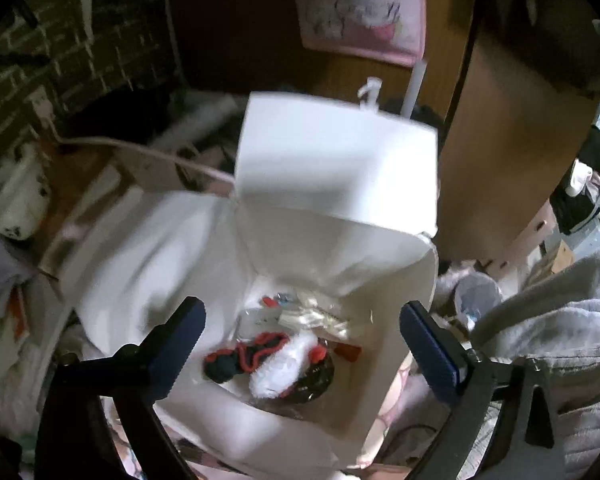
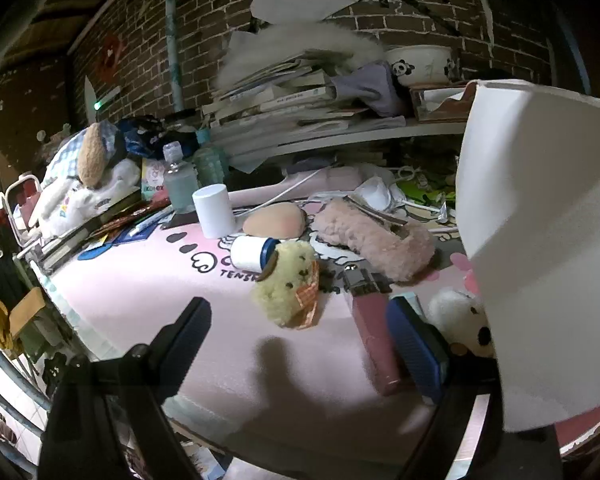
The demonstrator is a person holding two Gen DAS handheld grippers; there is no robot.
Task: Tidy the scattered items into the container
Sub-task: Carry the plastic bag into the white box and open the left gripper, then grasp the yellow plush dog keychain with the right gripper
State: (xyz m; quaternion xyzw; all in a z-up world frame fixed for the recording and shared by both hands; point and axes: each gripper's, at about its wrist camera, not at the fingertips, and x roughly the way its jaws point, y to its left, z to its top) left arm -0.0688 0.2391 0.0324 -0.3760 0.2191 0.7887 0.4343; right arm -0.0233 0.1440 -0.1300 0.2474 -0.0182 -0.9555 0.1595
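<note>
Left tool (image 1: pixel 302 334) hangs over the mouth of the white paper bag (image 1: pixel 336 176), fingers spread wide with nothing between them — and the view is smeared, so the bag's contents are hard to read: a black-and-red knitted piece (image 1: pixel 240 356), a white fuzzy toy (image 1: pixel 284 368) lying against it, some crinkled clear packets (image 1: pixel 316 316) behind. The bag's far wall stands stiff and smooth; its left side sags in soft folds. Over on the right view, the right tool (image 2: pixel 300 334) is open too, gripping nothing, poised above the pink printed mat on the tabletop (image 2: pixel 148 292). The bag's wall (image 2: pixel 540 240) fills the right edge and cuts off half of a white plush face (image 2: pixel 460 320). Still scattered: a yellow fluffy chick toy (image 2: pixel 288 284), a pink slab-shaped device (image 2: pixel 374 340) partly behind the right finger, a long pink furry pouch (image 2: pixel 376 236), a tipped white bottle with a blue cap (image 2: pixel 254 254), an upright white cylinder (image 2: pixel 214 210). Bare mat lies open in front of the fingers; clutter crowds the back edge.
</note>
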